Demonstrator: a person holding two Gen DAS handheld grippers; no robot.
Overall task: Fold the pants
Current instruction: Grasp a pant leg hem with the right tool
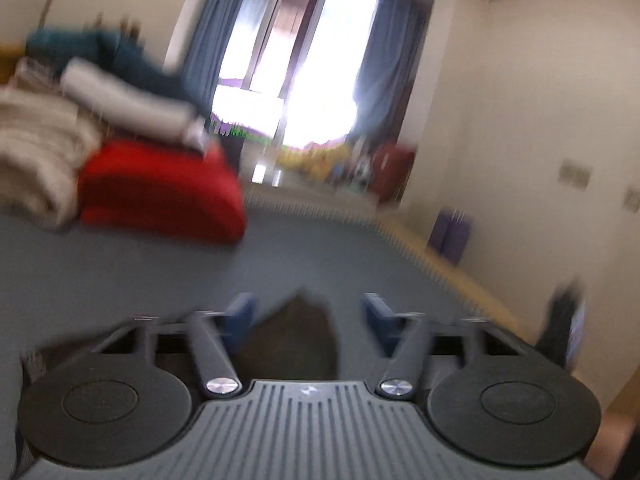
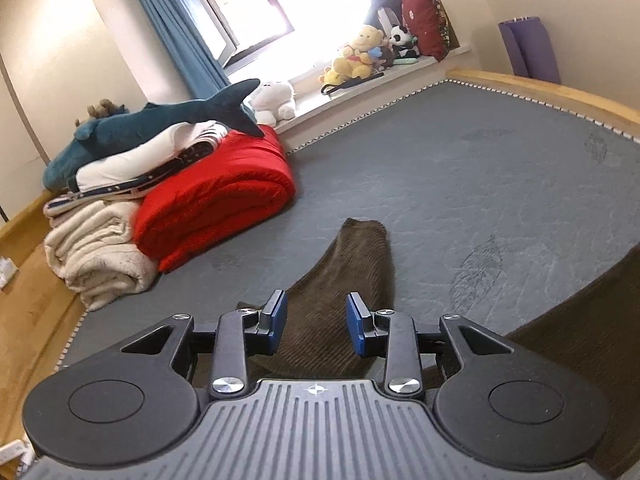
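Seemingly caught mid-sweep, the left wrist view is smeared with blur. The left gripper (image 1: 308, 314) hangs over a grey quilted mattress (image 1: 320, 252), its blue-padded fingers (image 1: 240, 316) standing apart. A pointed tip of the dark brown corduroy pants (image 1: 298, 336) shows in the gap between them, but the blur hides whether either pad touches the cloth. Off to the left lies a red folded blanket (image 1: 160, 192) beside a cream folded blanket (image 1: 36, 160).

Turning to the right wrist view, everything is sharp. The right gripper (image 2: 317, 322) also holds its blue pads (image 2: 278, 316) parted, neither pressing on the fabric. One pant leg (image 2: 352, 272) runs lengthwise away from the camera, passing under the gap between the fingers, curving slightly and ending in a blunt cuff that points toward the far side of the mattress (image 2: 460, 168). More of the same brown cloth spreads at the lower right. A blue plush shark (image 2: 152, 124) lies on top of the stacked blankets at the left.
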